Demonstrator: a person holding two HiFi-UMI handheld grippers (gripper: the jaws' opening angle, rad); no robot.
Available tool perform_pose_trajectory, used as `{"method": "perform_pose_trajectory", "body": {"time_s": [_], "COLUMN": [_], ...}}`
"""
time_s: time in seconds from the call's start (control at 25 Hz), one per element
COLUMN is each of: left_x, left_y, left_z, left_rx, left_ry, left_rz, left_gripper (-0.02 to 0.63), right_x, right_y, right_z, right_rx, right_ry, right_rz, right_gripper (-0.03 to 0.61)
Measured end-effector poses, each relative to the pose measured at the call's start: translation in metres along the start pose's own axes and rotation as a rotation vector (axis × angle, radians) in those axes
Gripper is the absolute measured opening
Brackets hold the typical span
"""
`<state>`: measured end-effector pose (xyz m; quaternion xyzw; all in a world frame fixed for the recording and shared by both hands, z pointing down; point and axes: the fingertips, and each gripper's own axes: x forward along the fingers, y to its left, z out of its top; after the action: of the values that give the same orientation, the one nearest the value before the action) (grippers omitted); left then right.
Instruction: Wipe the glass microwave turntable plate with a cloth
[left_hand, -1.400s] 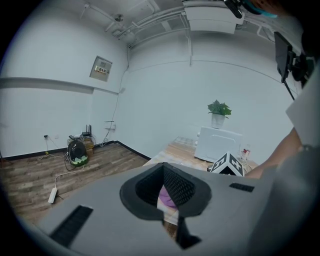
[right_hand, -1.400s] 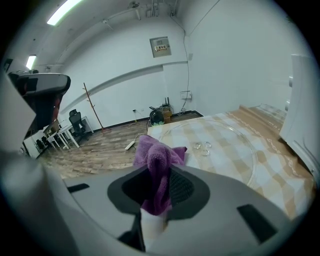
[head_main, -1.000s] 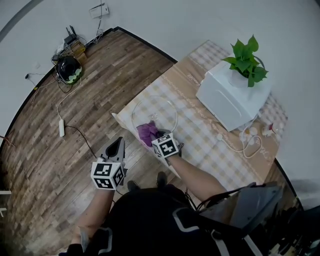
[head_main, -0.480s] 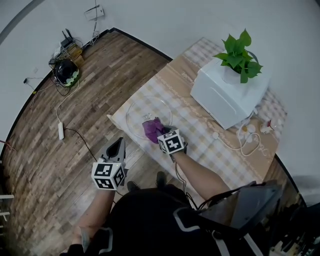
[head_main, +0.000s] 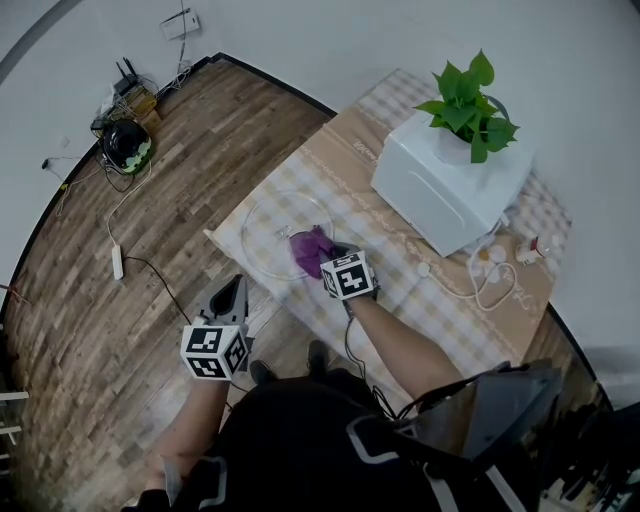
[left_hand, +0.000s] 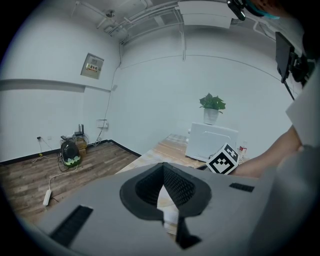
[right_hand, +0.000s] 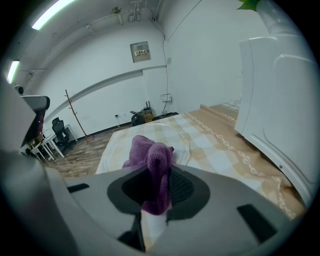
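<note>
Two grippers out in front, well apart. Nearest, on the left: left gripper (head_main: 236, 285), held off the near edge of the checked tablecloth (head_main: 400, 300) and over the wooden floor (head_main: 110, 340), tips clenched together with nothing between them.

Slightly farther and to the right: right gripper (head_main: 328, 258), clamped on a purple cloth (head_main: 306, 247), with a fold pinched between the jaws and the bunched free end pushed out beyond the tips. Cloth down on the near-right part of the glass turntable plate (head_main: 268, 222), close to its rim. Plate lying flat near the tablecloth's left corner, clear enough to show the checks through it.

Farther right on the same cloth-covered top: white microwave (head_main: 440, 190), with a potted green plant (head_main: 465, 100) standing on it. Near and right of the microwave, a loop of white cable (head_main: 480, 295) lying on the checks.

Far left, out on the floor: white power strip (head_main: 117, 263) with its lead, and beyond it a round black object (head_main: 127, 143) among tangled wires, too small to identify.
</note>
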<state>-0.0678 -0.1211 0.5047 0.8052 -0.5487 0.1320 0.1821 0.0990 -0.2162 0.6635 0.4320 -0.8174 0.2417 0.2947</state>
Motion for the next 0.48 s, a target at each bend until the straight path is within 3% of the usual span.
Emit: {"method": "perform_pose_trajectory", "body": {"time_s": [0.48], "left_x": [-0.006], "left_y": [0.004], "left_z": [-0.014], "left_rx": [-0.021], "left_ry": [0.028], "left_rz": [0.014], "left_gripper": [0.003], "right_x": [-0.013], "right_y": [-0.039], "right_z": [-0.004], "right_rx": [0.092], "right_ry": [-0.045], "right_rz": [-0.078], "right_gripper": [0.081]}}
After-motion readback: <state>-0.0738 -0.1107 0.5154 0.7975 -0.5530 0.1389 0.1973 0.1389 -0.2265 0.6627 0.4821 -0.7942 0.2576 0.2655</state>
